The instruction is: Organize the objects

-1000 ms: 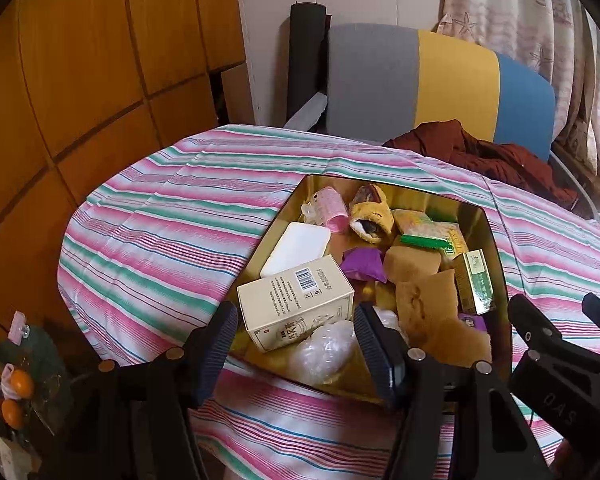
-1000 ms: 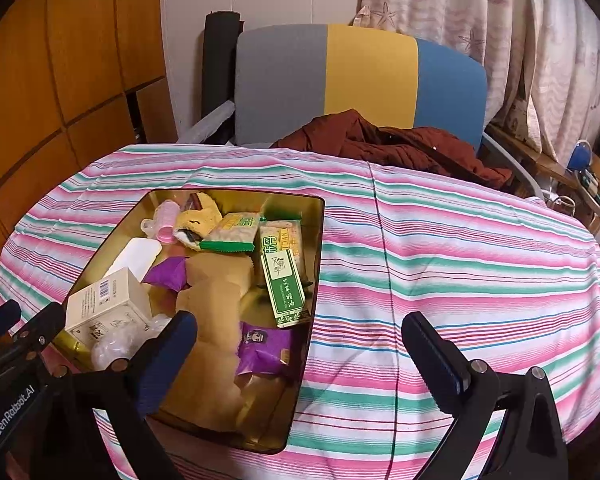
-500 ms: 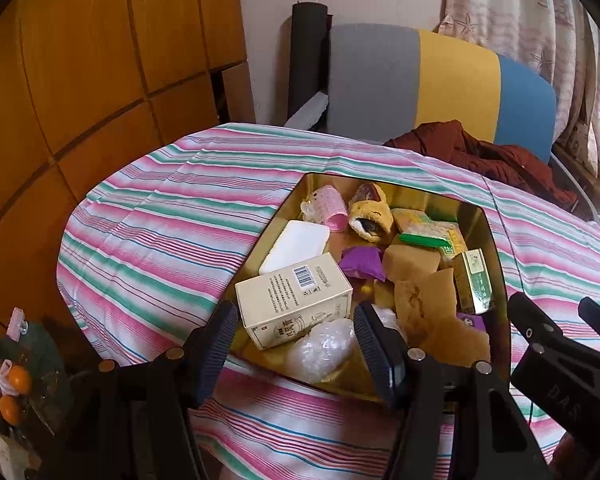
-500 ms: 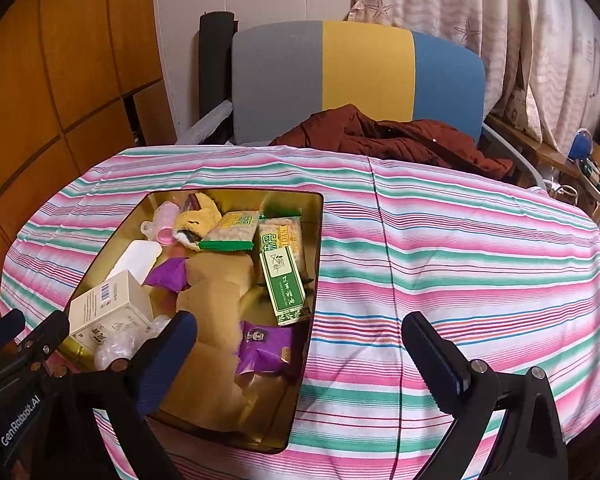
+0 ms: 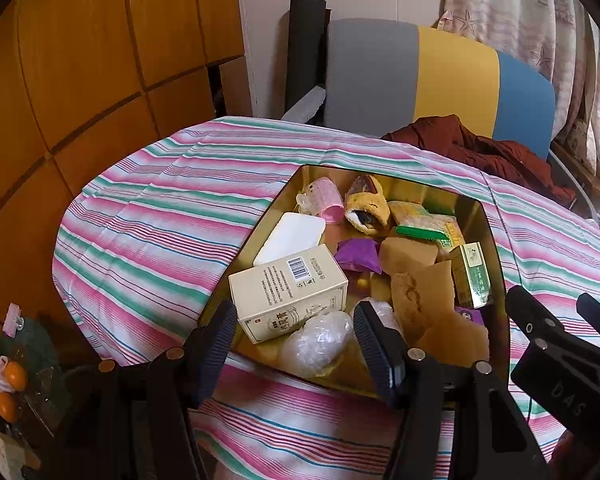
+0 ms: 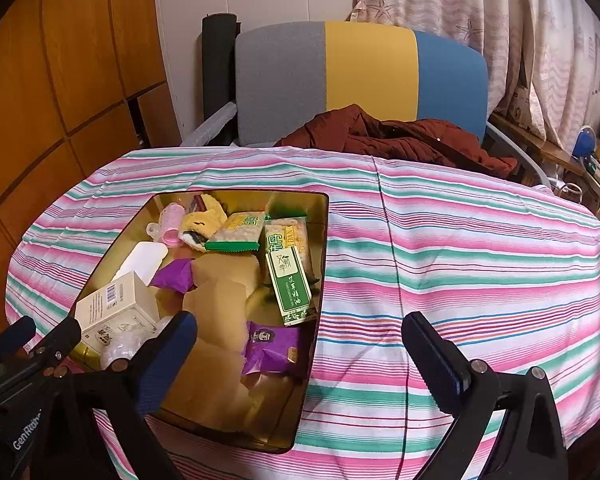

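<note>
A gold tin tray (image 6: 318,240) sits on a round table with a striped cloth (image 6: 480,264); the tray is on the left part of the table and it is full of small things. Near the front left of the tray there is a cream box (image 5: 288,290) with a bar code on top; a crinkly clear bag (image 5: 320,340) lies just in front of it; a flat white bar (image 5: 290,236) lies just behind it. At the far end there is a pink roller (image 5: 326,200) beside a yellow fuzzy sock (image 5: 370,208). A long green box (image 6: 290,284) leans by the right wall of the tray; a purple snack pack (image 6: 274,346) lies near it, closer to the front; brown paper pieces (image 6: 216,304) fill the middle (they cover part of the tray floor).

The left gripper (image 5: 292,346) hangs over the front left corner of the tray; its fingers are apart and hold nothing; the cream box and the clear bag show in the gap. The right gripper (image 6: 300,356) hangs over the front right edge of the tray; its fingers are wide apart and hold nothing. Behind the table is a chair (image 6: 360,80) in grey, yellow and blue; a dark red coat (image 6: 392,136) lies on it.
</note>
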A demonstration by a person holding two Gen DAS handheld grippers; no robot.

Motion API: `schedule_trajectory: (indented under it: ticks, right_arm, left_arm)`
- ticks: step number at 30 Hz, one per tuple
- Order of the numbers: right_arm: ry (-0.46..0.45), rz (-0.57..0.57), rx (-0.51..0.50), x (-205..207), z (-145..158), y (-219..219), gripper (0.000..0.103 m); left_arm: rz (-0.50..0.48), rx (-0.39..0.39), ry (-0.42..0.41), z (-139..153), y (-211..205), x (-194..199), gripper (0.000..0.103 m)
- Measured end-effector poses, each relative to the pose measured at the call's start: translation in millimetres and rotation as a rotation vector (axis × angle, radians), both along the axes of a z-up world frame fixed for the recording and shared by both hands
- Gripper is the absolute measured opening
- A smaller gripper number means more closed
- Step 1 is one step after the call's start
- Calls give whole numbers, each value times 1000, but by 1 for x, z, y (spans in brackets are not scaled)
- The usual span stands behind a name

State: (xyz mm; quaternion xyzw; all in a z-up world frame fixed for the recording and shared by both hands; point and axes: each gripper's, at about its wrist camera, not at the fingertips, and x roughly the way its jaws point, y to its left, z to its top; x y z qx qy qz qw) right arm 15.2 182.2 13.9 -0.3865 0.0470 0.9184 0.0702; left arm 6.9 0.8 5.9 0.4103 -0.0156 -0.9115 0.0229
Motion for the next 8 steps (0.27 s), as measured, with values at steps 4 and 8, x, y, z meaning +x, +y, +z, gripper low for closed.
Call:
schedule_trajectory:
  ticks: [4,8]
  right_arm:
    - [-1,3,4,1,-1,0,103]
    - [0,10,8,1,-1,-1,103]
  left_arm:
    - [12,4,-3,-2,-2,-1,60]
    - [18,6,-8,-3,-3,-2,59]
